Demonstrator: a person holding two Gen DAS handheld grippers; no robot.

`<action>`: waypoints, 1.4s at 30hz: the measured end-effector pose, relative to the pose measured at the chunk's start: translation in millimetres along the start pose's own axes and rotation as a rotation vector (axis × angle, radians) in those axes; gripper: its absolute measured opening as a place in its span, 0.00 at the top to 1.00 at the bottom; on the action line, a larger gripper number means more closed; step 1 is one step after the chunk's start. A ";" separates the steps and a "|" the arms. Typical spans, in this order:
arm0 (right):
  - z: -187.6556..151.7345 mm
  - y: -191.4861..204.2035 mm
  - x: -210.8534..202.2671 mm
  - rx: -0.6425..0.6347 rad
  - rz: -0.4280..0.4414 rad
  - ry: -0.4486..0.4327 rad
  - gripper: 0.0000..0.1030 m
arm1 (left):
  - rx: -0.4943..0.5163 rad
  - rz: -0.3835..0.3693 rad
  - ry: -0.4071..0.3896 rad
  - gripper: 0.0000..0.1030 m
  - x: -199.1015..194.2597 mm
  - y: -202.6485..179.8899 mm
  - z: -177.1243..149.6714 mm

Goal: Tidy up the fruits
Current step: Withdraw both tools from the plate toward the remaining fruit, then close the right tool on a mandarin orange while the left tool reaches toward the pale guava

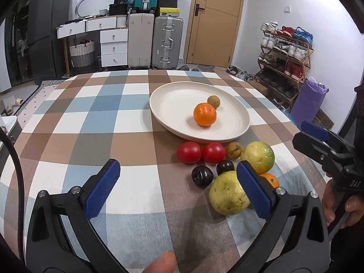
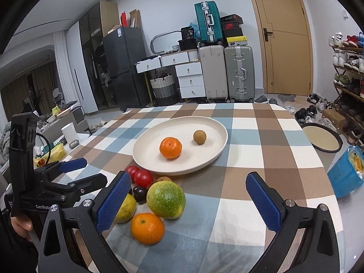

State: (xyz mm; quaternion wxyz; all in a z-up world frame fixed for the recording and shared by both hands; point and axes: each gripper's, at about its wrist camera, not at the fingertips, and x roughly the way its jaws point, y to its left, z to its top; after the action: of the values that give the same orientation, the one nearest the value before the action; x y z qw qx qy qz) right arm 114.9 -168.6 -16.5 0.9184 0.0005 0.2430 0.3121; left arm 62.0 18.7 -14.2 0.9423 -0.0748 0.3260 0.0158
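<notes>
A cream plate (image 1: pixel 173 95) (image 2: pixel 211 125) on the checked table holds an orange (image 1: pixel 204 114) (image 2: pixel 170 147) and a small brown longan (image 1: pixel 213 101) (image 2: pixel 199 137). In front of it lie two red tomatoes (image 1: pixel 189 152) (image 2: pixel 143 178), a second longan (image 1: pixel 233 150), two dark plums (image 1: pixel 202 177) (image 2: pixel 140 194), a yellow guava (image 1: pixel 227 193), a green-yellow guava (image 1: pixel 258 157) (image 2: pixel 166 199) and another orange (image 2: pixel 147 228). My left gripper (image 1: pixel 178 177) is open and empty, left of the fruit cluster. My right gripper (image 2: pixel 188 193) is open and empty above the cluster's right side.
The table's far edge faces suitcases (image 1: pixel 167 42), drawers and a door. A shoe rack (image 1: pixel 284 52) stands at the right. A round tray (image 2: pixel 322 140) and a blue bin (image 2: pixel 345 175) sit off the table's right edge.
</notes>
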 end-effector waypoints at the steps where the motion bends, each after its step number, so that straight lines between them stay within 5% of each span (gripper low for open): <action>1: -0.7 0.3 -1.3 -0.002 -0.002 -0.003 0.00 | 0.001 -0.003 0.001 0.01 -0.5 -0.2 -0.6; 19: -4.0 1.2 -0.3 -0.013 -0.008 0.009 0.00 | 0.059 0.010 -0.011 0.01 -8.5 -12.6 -4.8; 42: -23.7 9.1 21.0 -0.072 -0.026 0.261 0.00 | 0.148 -0.029 0.093 0.01 6.9 -29.4 -11.1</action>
State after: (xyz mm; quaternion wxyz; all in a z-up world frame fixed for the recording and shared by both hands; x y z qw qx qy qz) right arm 113.5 -152.9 -45.4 0.8824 -0.0761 0.3491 0.3061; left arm 63.0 -12.2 -23.3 0.9293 -0.0101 0.3683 -0.0253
